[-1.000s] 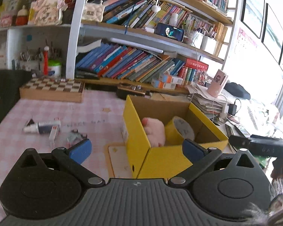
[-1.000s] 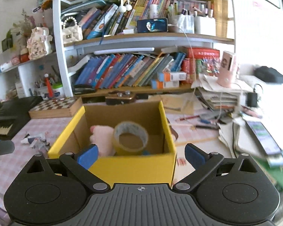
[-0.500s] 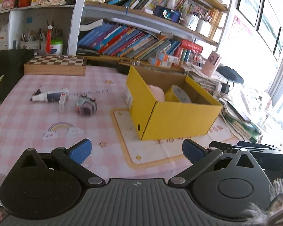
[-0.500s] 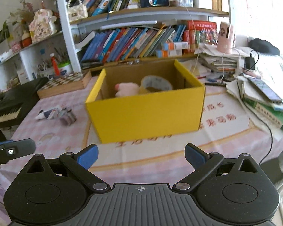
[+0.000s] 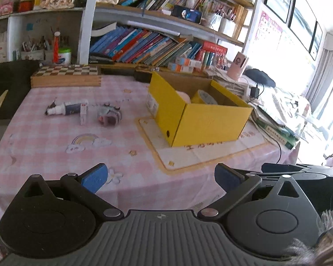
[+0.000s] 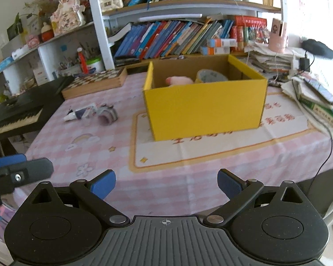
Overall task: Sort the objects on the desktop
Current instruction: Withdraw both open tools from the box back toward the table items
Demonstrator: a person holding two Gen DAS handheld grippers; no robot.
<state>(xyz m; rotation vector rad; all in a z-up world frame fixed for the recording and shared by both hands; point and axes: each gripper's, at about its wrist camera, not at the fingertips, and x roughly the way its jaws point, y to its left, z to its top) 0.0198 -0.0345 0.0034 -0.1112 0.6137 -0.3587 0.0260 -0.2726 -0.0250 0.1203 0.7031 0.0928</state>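
Lying on the pink checked counter (image 5: pixel 55 146) at left are a small tube (image 5: pixel 63 109) and, just beside it, a roll of patterned tape (image 5: pixel 108 116). Right of them stands the yellow box (image 5: pixel 202 119), holding a pink soft toy (image 6: pixel 178 81) and a tape roll (image 6: pixel 212 76). Both the left claw (image 5: pixel 159 177) and the right claw (image 6: pixel 166 180) hang wide apart, empty, near the counter's front edge.
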